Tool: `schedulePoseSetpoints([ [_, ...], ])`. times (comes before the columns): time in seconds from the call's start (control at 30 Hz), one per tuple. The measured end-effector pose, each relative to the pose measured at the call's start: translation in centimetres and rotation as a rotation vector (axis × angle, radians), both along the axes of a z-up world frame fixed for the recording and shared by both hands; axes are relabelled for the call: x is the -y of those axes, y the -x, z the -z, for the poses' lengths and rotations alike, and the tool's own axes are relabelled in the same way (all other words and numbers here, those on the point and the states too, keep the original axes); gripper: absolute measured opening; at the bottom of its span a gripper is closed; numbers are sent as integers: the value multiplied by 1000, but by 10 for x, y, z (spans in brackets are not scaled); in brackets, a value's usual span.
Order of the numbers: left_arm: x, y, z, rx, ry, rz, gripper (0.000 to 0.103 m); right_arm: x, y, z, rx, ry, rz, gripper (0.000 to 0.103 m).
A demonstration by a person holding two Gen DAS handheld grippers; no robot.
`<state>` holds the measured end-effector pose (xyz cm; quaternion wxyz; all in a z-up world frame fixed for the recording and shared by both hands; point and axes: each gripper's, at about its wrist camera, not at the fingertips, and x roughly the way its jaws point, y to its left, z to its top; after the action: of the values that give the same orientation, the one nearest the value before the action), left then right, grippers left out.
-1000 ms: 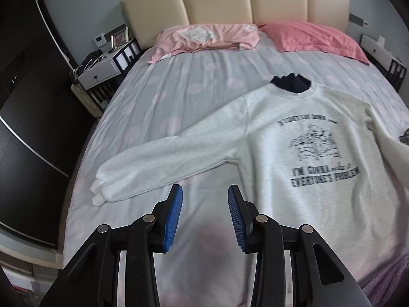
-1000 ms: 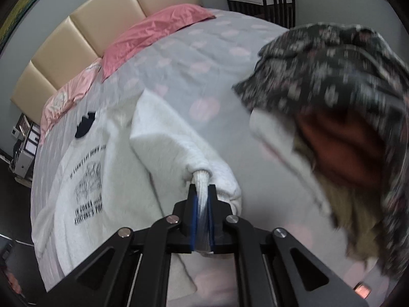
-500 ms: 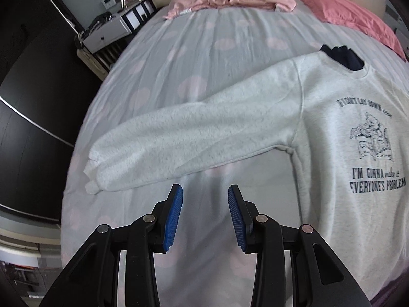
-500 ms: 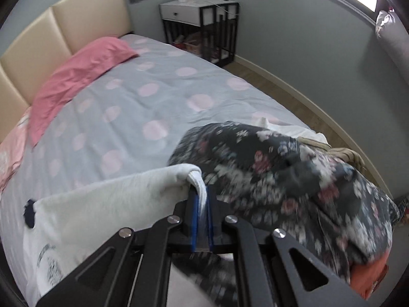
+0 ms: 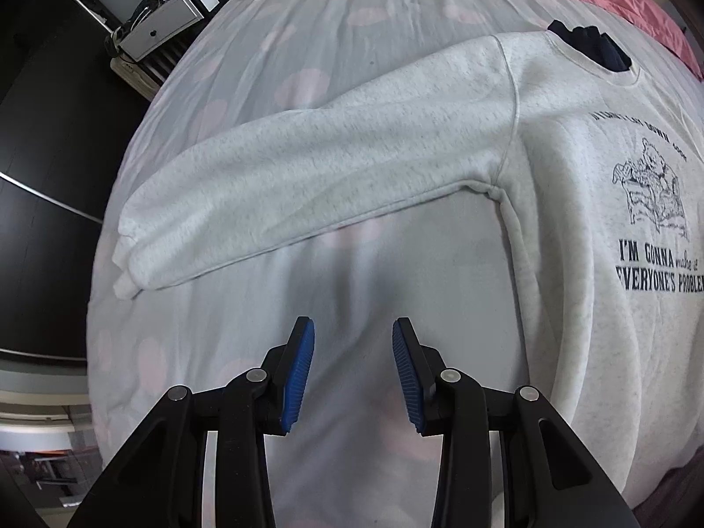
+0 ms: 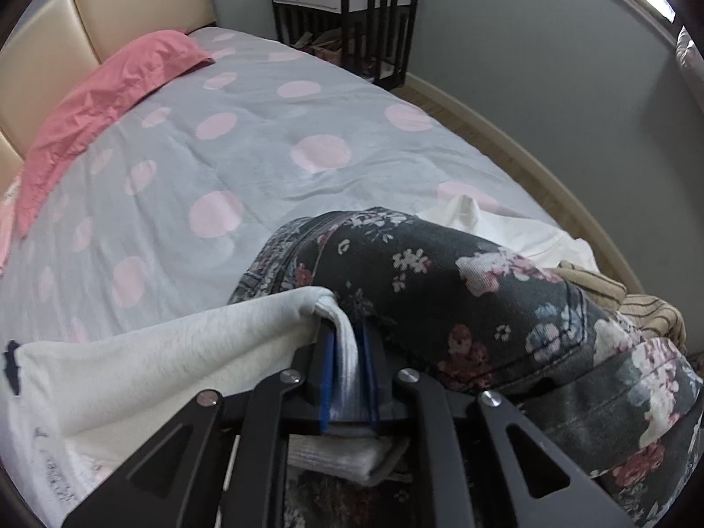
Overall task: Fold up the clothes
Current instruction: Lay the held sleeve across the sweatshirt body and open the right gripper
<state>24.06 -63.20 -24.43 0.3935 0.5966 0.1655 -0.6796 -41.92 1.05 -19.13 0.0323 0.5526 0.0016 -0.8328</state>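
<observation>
A pale grey sweatshirt (image 5: pixel 550 141) lies face up on the polka-dot bedspread (image 5: pixel 308 44), one sleeve (image 5: pixel 308 167) stretched flat ahead of the left claw (image 5: pixel 353 369), which hangs over bare bedspread with its blue pads apart and nothing between them. The other sleeve's ribbed cuff (image 6: pixel 345 352) sits between the pads of the right claw (image 6: pixel 349 378), whose jaws have just been opening, so whether they still pinch it cannot be told. Just right of that claw is a heap of dark floral clothing (image 6: pixel 484 299).
</observation>
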Motion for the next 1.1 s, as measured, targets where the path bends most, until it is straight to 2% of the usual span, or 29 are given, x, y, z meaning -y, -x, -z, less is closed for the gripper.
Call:
schedulePoseSetpoints([
  [0.13,-9,-12,-28,-25,35,-2,39,-6,-13,-30,-12,90,-22,31],
  [0.2,-16,-21,-39,-40,50,2,39,-8,-24,-44,-22,112,-35,41],
  [0.27,-22,-29,-48,-49,62,7,39,-8,-35,-54,-20,144,-48,45],
  [0.33,-26,-37,-51,-56,60,5,39,-4,-45,-55,-4,151,-57,47],
  [0.47,-32,-49,-53,-79,33,-7,39,5,-57,-31,34,74,-47,47],
  [0.53,-36,-54,-53,-91,24,-9,39,4,-57,-22,-6,63,-21,44],
  [0.6,-39,-58,-54,-108,9,-13,39,2,-56,-17,-52,50,9,21],
  [0.7,-42,-64,-52,-116,-12,-10,39,-6,-56,-14,-52,63,65,8],
  [0.83,-48,-67,-43,-99,-74,35,39,-8,-64,-25,-66,-77,89,7],
  [0.97,-64,-61,-30,-62,-139,132,39,-17,-73,-31,-43,-11,74,12],
  [1.1,-88,-56,-24,-31,-187,252,39,-7,-108,-49,-52,18,-10,12],
])
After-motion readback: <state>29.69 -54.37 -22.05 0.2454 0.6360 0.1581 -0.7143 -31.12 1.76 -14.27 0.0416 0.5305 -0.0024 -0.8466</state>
